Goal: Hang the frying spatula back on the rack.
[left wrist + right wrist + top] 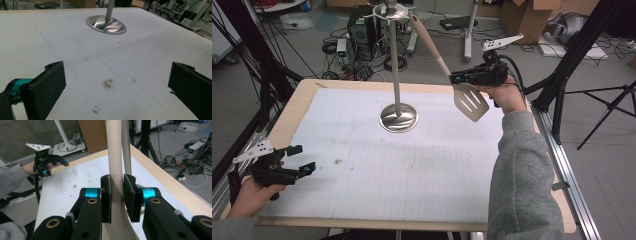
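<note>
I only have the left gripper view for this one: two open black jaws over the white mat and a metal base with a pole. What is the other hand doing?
Observer: The right hand-held gripper is shut on a slotted spatula, held in the air past the stand, by the table's far right edge.
Operator: Where does it grip the spatula?
Observer: On the pale handle, pads on either side; the blade hangs down below.
Operator: Is the handle hooked on the stand?
Observer: Its upper end reaches the stand's top ring; I cannot tell whether it hangs on a hook.
Operator: And my gripper?
Observer: The left hand-held gripper is at the near left edge, open, with nothing between its jaws.
</note>
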The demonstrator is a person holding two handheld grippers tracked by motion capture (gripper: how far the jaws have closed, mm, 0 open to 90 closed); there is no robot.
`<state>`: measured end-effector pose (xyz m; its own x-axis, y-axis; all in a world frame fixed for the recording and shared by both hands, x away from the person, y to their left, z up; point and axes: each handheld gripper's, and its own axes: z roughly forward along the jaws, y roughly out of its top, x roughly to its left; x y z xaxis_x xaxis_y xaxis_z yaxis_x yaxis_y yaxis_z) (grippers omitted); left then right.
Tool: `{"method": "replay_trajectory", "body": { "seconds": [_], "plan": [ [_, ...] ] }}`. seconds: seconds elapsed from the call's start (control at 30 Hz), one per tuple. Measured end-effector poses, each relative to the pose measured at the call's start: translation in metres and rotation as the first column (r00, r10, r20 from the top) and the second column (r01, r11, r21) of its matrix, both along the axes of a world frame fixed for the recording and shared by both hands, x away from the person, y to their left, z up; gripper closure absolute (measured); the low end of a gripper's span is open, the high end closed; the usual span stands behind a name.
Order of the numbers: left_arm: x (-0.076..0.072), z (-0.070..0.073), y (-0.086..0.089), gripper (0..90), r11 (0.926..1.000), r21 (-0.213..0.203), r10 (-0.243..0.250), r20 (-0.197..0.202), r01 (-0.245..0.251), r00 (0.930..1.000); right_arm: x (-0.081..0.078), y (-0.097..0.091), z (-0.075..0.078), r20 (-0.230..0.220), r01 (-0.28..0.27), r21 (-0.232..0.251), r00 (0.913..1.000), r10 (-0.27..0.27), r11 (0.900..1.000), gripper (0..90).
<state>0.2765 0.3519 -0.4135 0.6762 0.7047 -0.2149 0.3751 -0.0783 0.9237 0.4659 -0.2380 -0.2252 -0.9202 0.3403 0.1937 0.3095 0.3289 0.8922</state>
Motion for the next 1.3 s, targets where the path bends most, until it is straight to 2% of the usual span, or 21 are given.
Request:
{"method": "replay_trajectory", "body": {
  "seconds": [0.3, 0.5, 0.57, 0.6, 0.63, 1.3],
  "plan": [
    [0.000, 0.000, 0.000, 1.8, 1.0000, 0.000, 0.002, 0.003, -0.002, 1.0000, 0.002, 0.009, -0.004, 0.001, 0.000, -0.030, 1.0000, 0.000, 0.9996, 77.9],
    [-0.001, 0.001, 0.001, 1.8, 1.0000, 0.000, 0.003, 0.004, -0.003, 1.0000, 0.004, 0.013, -0.006, 0.012, -0.006, -0.032, 0.9999, 0.006, 0.9995, 77.9],
    [-0.001, 0.001, 0.001, 1.8, 1.0000, 0.000, 0.004, 0.002, -0.004, 1.0000, 0.004, 0.013, -0.007, 0.004, -0.005, -0.038, 1.0000, 0.005, 0.9993, 77.9],
    [-0.001, 0.001, 0.001, 1.9, 1.0000, 0.001, 0.004, 0.003, -0.004, 1.0000, 0.005, 0.014, -0.007, 0.014, -0.005, -0.036, 0.9999, 0.005, 0.9993, 77.9],
    [-0.001, 0.001, 0.001, 1.8, 1.0000, 0.001, 0.004, 0.003, -0.004, 1.0000, 0.004, 0.014, -0.007, 0.003, -0.004, -0.036, 1.0000, 0.004, 0.9993, 77.9],
    [-0.002, 0.002, 0.001, 1.8, 1.0000, 0.001, 0.006, 0.005, -0.006, 1.0000, 0.011, 0.021, -0.014, -0.004, -0.014, -0.032, 0.9999, 0.014, 0.9994, 77.5]
  ]
}}
